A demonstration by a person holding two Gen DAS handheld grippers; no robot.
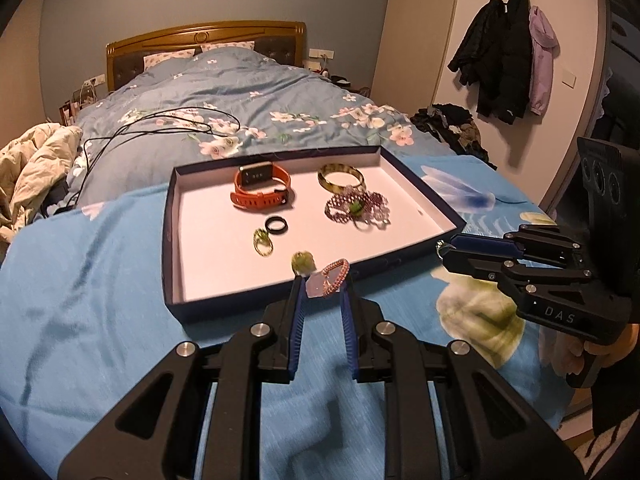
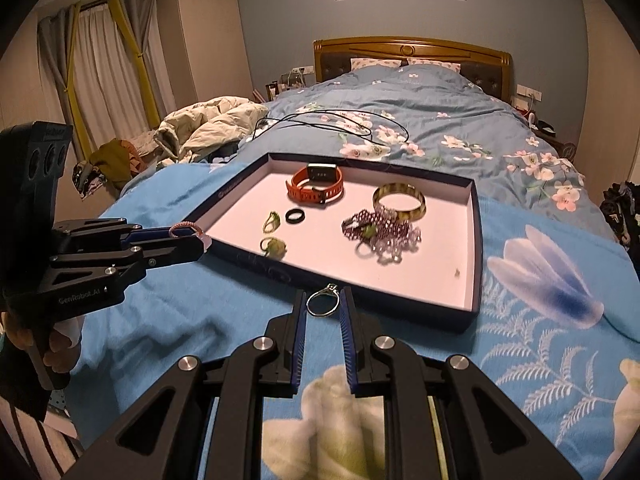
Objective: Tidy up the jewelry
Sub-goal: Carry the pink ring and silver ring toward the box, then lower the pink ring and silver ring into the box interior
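Just beside the tray (image 2: 476, 256) near edge, left gripper (image 1: 322, 286) is clamping a pink beaded ring (image 1: 335, 276) while right gripper (image 2: 323, 300) is clamping a thin silver ring (image 2: 322, 303).

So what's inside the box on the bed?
Inside the box: an orange watch, a bangle, a black ring, two green rings, and a heap of purple beads. The heap hides whatever lies under it.

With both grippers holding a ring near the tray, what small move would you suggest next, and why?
Probably carry the right gripper, shut on the silver ring, forward over the tray rim; it is outside the near edge, beside the left gripper with its pink beaded ring.
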